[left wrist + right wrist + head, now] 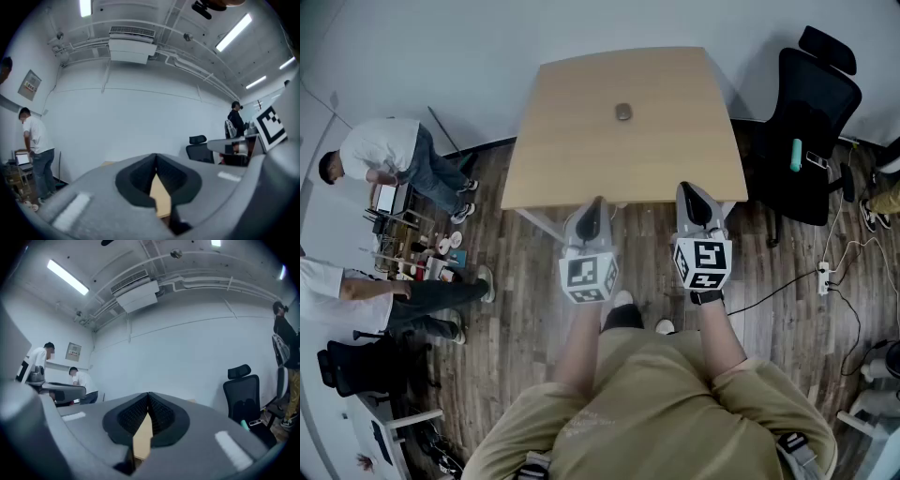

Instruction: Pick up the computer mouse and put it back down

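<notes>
Pre-reach: left gripper (594, 208) and right gripper (692, 192) both clenched on nothing, mouse (623, 112) untouched. Next: open one, reach forward.

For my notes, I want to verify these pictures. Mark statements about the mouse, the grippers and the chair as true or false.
1. The computer mouse lies on the table. True.
2. The right gripper holds the mouse. False: it is shut on nothing, away from the mouse.
3. The left gripper is shut and empty. True.
4. The black office chair stands at the table's left. False: it stands at the right.
</notes>
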The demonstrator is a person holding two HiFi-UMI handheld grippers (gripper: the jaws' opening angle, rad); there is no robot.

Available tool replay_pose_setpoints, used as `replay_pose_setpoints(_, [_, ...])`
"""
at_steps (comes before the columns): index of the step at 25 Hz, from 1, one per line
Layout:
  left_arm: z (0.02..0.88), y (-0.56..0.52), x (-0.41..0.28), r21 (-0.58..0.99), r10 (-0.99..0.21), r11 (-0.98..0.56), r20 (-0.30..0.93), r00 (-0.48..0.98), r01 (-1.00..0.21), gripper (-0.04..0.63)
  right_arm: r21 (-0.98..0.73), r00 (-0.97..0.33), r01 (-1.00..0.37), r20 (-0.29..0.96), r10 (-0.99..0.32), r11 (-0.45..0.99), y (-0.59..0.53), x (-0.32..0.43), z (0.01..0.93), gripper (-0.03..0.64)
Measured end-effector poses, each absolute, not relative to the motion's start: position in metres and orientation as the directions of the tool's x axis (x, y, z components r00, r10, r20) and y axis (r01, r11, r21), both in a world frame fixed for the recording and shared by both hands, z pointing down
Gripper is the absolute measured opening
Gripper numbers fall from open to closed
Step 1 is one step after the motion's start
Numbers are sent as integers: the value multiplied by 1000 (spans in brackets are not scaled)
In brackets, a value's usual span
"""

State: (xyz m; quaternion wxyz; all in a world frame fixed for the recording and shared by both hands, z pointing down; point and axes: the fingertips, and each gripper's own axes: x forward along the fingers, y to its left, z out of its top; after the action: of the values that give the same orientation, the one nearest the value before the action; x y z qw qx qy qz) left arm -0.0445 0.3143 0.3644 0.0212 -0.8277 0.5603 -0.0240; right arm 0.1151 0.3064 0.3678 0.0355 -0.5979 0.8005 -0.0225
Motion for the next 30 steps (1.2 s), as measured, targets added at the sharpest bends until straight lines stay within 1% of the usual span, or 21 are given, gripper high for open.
replay_pose_setpoints(4, [374, 295, -41, -51, -926, -378, 26, 378, -924, 2, -94, -272, -958, 12, -962, 270, 284, 125, 382, 8])
replay_pose_setpoints(10, [389, 244, -39, -18, -921, -387, 36, 387, -922, 2, -72, -273, -961, 52, -961, 269, 236, 124, 393, 8])
replay_pose_setpoints(18, [391, 152, -55, 27, -913, -404, 53, 405, -914, 2, -4, -301, -953, 103, -948, 302, 154, 89, 386, 8])
replay_pose_setpoints(23, [391, 92, -79, 33, -898, -434, 69, 435, -900, 2, 18, -287, -955, 213, -934, 297, 96, 60, 399, 25])
replay_pose_setpoints(30, [394, 22, -115, 44, -886, -457, 67, 459, -888, 2, 34, -272, -958, 221, -937, 286, 32, 23, 403, 26])
